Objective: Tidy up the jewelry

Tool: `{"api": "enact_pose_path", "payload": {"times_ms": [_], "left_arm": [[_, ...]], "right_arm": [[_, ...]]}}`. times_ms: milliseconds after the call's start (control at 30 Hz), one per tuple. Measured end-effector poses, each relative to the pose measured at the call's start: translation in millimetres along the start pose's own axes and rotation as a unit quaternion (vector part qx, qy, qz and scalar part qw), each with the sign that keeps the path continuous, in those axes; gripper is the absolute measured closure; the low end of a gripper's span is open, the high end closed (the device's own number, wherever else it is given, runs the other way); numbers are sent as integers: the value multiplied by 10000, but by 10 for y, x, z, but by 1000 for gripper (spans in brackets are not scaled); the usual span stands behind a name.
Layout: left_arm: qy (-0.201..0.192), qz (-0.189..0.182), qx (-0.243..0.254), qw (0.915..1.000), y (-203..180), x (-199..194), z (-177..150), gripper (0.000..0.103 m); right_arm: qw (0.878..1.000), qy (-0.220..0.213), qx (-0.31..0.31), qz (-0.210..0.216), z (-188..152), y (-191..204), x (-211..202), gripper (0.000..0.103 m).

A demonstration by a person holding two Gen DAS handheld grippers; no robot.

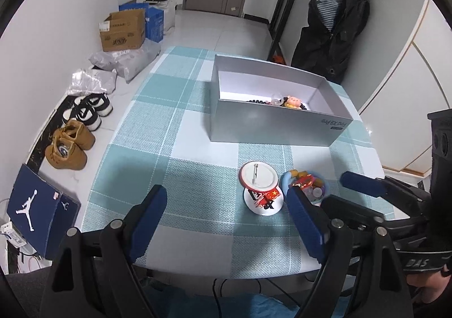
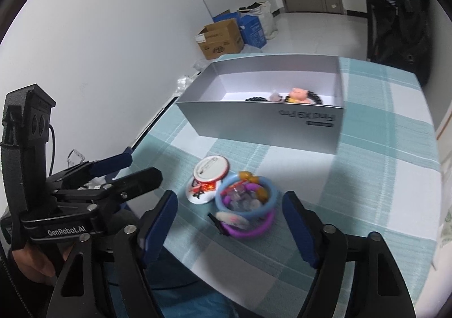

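A grey open box (image 1: 271, 125) (image 2: 265, 123) stands at the far side of the checked table. It holds a black bead bracelet (image 2: 313, 97), a pink pig charm (image 1: 293, 101) (image 2: 299, 94) and a clear bead. Near the front edge lie two round badges (image 1: 260, 185) (image 2: 207, 176) and a pile of trinkets ringed by a blue bangle (image 2: 245, 199) (image 1: 308, 185) over a purple bangle (image 2: 254, 230). My left gripper (image 1: 226, 219) is open and empty, left of the pile. My right gripper (image 2: 228, 230) is open and empty, with the bangle pile between its fingers.
The teal checked tablecloth (image 1: 180, 131) covers the table. On the floor to the left are shoes (image 1: 70, 145), a Jordan shoebox (image 1: 36, 207), plastic bags and cardboard boxes (image 1: 123, 31). A dark jacket (image 1: 336, 32) hangs behind the table at the right.
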State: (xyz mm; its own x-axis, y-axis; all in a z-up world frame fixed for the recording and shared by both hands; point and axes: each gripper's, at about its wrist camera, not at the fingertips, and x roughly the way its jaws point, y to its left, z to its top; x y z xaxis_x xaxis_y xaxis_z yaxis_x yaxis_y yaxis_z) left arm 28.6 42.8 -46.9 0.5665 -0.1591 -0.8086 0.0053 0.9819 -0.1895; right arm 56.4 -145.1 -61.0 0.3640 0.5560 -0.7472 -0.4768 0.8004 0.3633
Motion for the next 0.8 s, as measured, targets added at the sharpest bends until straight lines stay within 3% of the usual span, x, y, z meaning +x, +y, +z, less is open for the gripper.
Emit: {"api": "enact_pose_path", "payload": {"times_ms": [100,300,467,667,800], "left_arm": [[6,163,17,9999,31,20,-4,20],[87,152,-62,9998,91,58,10,20],[128,65,-172,9997,137,75,42,20],[195,5,-345,9992,174,102,69,20],[243,10,-388,9990,185,122,73,20]], "right_arm": [[9999,93,-46,-35,26,27,79,37],[9998,165,-63,-100,83,15,202,50],[9991,284,-127,-285,126,23,289,80],[9971,299,-476,-513,105,95,283,86],[9984,232,-329,-400,118,56,209,88]]}}
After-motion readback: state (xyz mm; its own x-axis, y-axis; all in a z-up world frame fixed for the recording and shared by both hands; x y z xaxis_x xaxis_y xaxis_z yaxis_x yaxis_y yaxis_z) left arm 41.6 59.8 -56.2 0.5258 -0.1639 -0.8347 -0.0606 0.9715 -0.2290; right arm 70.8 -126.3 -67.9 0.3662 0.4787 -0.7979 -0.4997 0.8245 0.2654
